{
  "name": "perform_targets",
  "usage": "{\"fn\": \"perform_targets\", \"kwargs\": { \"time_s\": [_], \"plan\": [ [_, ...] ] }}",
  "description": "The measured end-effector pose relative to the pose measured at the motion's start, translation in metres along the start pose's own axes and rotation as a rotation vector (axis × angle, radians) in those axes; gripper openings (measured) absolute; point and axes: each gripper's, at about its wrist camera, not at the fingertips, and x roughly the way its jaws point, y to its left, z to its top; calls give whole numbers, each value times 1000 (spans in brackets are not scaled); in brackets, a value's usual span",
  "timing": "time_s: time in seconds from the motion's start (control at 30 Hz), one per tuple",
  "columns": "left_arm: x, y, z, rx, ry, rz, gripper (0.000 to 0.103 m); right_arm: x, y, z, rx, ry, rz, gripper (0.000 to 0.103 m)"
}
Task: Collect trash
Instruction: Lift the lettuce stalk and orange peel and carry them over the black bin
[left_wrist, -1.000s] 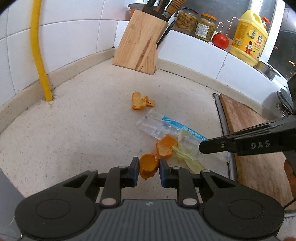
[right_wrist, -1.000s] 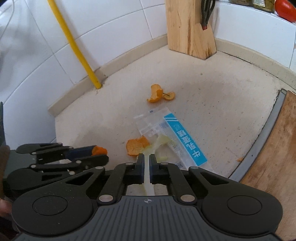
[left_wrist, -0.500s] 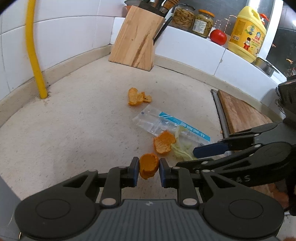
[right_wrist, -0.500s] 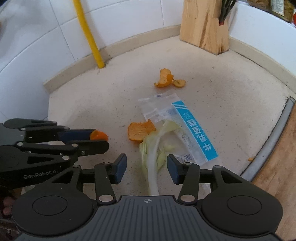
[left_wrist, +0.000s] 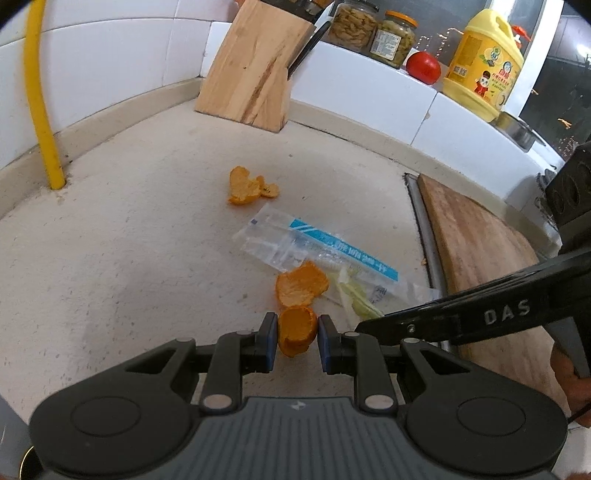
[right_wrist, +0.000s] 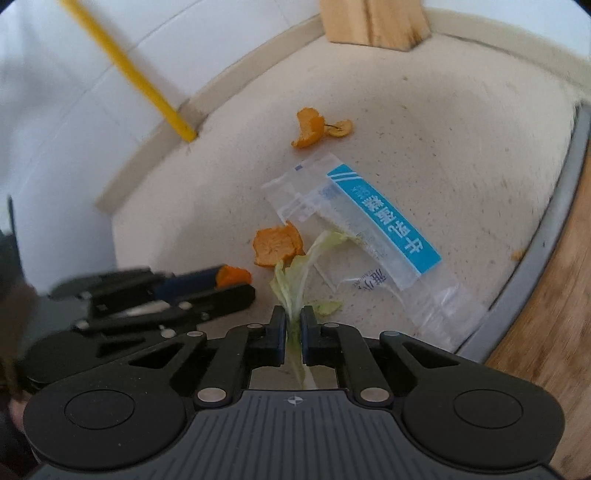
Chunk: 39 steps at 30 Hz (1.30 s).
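My left gripper (left_wrist: 295, 334) is shut on a piece of orange peel (left_wrist: 296, 329), held just above the speckled counter (left_wrist: 129, 258). My right gripper (right_wrist: 293, 328) is shut on the stem of a pale green lettuce leaf (right_wrist: 295, 280) that trails forward onto the counter. A second orange peel (right_wrist: 277, 247) lies flat beside the leaf, touching a clear plastic wrapper with a blue stripe (right_wrist: 369, 221). A third, curled peel (right_wrist: 314, 127) lies farther back. In the right wrist view the left gripper (right_wrist: 236, 282) shows at the left with its peel (right_wrist: 232, 275).
A wooden knife block (left_wrist: 251, 70) stands in the back corner, and a yellow pipe (left_wrist: 40, 110) runs down the tiled wall at the left. A wooden cutting board (left_wrist: 480, 251) lies at the right. Jars, a tomato (left_wrist: 423, 66) and a yellow bottle (left_wrist: 484, 62) stand on the ledge.
My right gripper opened over the lettuce leaf, sank a little and shut on its stem again. My left gripper kept its hold on the peel and barely moved.
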Motion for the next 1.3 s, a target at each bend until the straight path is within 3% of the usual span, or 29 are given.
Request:
{"fn": "perform_targets", "kwargs": {
  "time_s": [0.33, 0.73, 0.93, 1.3],
  "plan": [
    [-15, 0, 7, -11, -39, -35, 18, -23, 4, 2, 65, -60, 110, 9],
    [-48, 7, -1, -36, -98, 4, 18, -28, 25, -1, 47, -73, 190, 9],
    [-83, 26, -19, -91, -122, 84, 18, -18, 51, -1, -5, -47, 258, 9],
    [-148, 77, -79, -250, -140, 321, 18, 40, 136, -13, -178, 122, 413, 9]
  ]
}}
